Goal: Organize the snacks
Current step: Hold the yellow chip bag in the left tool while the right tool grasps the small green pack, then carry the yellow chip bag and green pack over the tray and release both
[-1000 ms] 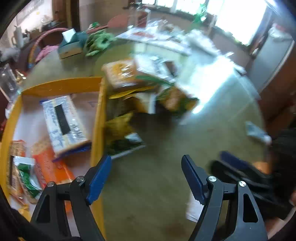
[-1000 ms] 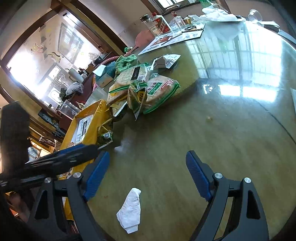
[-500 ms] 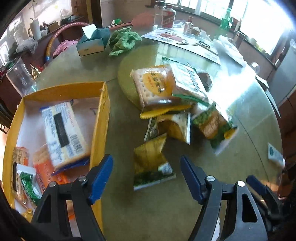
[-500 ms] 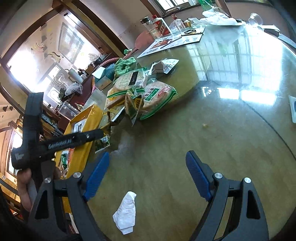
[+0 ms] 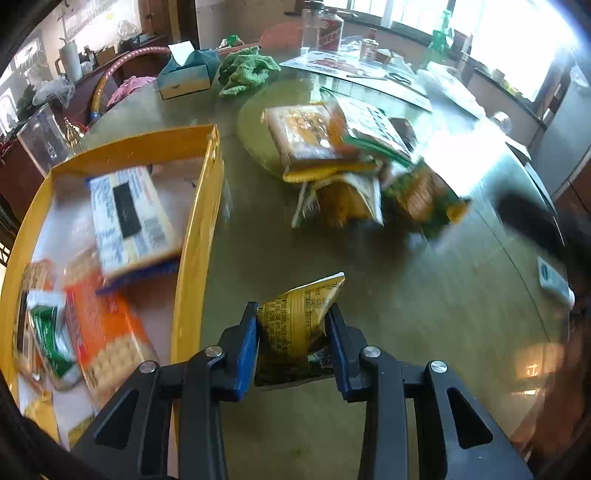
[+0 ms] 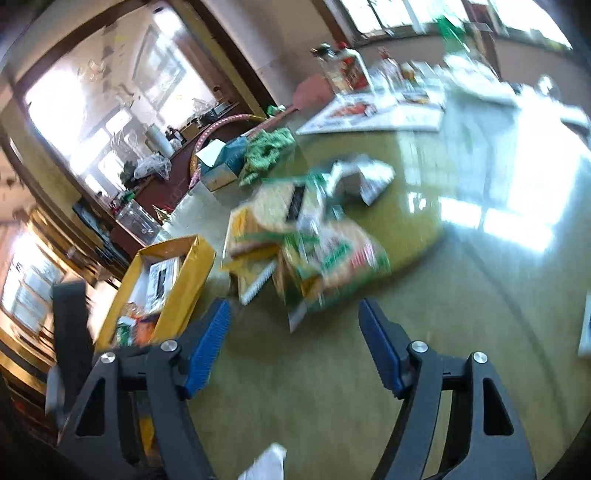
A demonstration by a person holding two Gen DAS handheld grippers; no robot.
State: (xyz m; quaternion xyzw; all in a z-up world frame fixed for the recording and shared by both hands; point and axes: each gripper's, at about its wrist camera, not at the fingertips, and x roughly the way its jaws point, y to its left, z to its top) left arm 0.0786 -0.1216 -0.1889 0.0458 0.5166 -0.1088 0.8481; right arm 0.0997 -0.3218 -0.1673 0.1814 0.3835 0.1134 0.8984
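Note:
My left gripper (image 5: 291, 332) is shut on a small yellow snack packet (image 5: 295, 325), just right of the yellow box (image 5: 192, 236). The box holds a white cracker pack (image 5: 129, 218), an orange pack (image 5: 107, 332) and a green packet (image 5: 51, 332). A pile of snack packs (image 5: 351, 162) lies on the table beyond. My right gripper (image 6: 293, 332) is open and empty above the table, in front of the same pile (image 6: 306, 243); the yellow box (image 6: 184, 280) is to its left.
A tissue box (image 5: 184, 74) and a green cloth (image 5: 247, 70) sit at the table's far side, with bottles (image 5: 325, 29) and papers behind. A crumpled white tissue (image 6: 266, 461) lies near the right gripper. A small white packet (image 5: 554, 280) lies at the right.
My left gripper has closed on the small yellow packet that lay between its fingers. The right gripper has swung nearer the pile, and its view is blurred.

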